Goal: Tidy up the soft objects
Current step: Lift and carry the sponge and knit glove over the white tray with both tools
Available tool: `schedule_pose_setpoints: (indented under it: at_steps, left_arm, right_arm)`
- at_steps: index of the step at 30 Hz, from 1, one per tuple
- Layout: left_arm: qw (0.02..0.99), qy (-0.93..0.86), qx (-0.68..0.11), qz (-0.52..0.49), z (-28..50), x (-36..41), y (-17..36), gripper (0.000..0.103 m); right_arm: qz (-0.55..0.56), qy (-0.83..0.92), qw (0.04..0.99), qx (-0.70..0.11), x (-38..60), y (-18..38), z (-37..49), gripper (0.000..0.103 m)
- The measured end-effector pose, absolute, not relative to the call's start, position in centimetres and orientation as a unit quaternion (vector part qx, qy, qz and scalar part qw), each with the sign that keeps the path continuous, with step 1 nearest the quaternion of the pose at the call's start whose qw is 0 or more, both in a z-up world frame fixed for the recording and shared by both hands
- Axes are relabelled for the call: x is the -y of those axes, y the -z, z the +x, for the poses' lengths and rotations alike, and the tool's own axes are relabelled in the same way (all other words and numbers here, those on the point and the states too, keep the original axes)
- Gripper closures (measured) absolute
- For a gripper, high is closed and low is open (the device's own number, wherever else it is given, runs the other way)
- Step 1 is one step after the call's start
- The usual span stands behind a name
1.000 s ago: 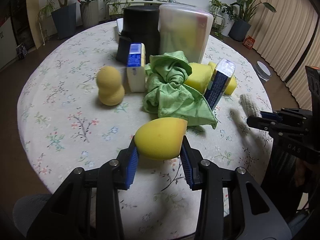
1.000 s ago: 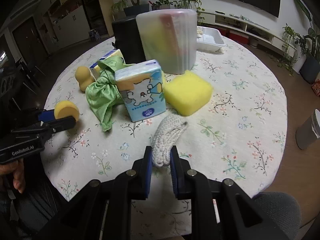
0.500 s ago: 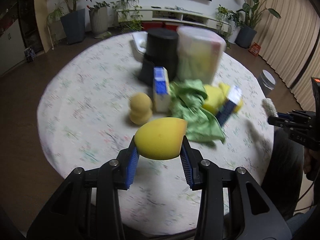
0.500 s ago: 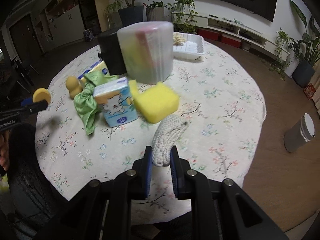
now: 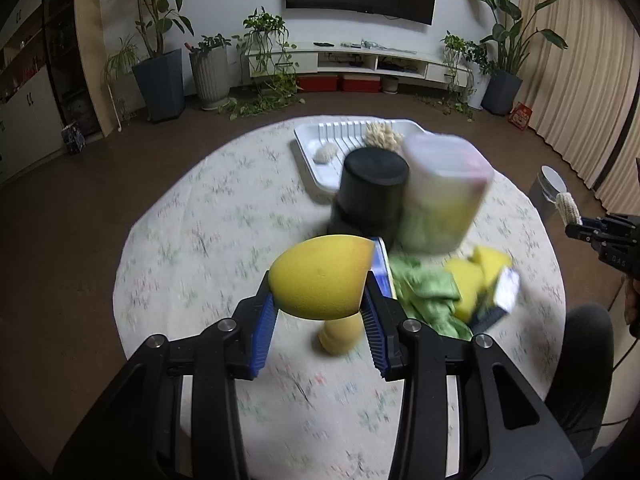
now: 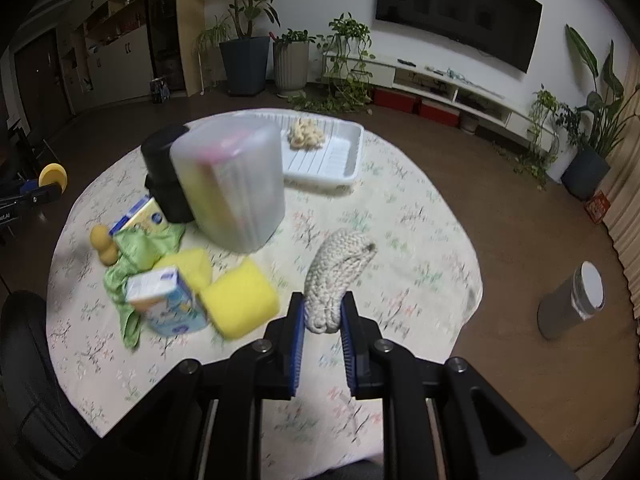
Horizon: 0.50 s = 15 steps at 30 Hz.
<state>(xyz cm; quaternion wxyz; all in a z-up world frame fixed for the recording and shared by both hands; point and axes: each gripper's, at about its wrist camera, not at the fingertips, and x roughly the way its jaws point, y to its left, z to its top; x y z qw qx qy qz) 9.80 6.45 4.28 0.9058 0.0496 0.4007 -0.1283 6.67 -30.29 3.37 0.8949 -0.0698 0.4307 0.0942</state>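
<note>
Left wrist view: left gripper [image 5: 320, 304] fingers part-open, clamped on yellow egg-shaped sponge [image 5: 320, 276], held above round table [image 5: 192, 240] near its near edge. Right wrist view: right gripper [image 6: 323, 318] fingers narrow, pinching knitted white piece [image 6: 336, 280], lifted over table's near edge. White tray [image 6: 328, 160] at far edge; clear container [image 6: 232, 184] and black canister [image 6: 164, 172] mid-table. Versus a second ago: both grippers raised and pulled back, whole table plus tray now visible; grips unchanged.
</note>
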Motion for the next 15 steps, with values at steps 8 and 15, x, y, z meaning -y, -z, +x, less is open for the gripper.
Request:
schedule_pose_setpoints:
  at_steps: [8,15]
  left_arm:
    - [0.911,0.126,-0.384,0.08,18.1,-6.9,-7.2,0.065]
    - [0.902,0.144,-0.383,0.137,25.3,-5.2,-7.8,0.065]
  right_arm:
    - [-0.117,-0.098,0.898,-0.412,31.8,-5.9,14.2,0.085]
    - [-0.157,-0.113,0.889,-0.415,32.3,-7.0,22.4,0.084]
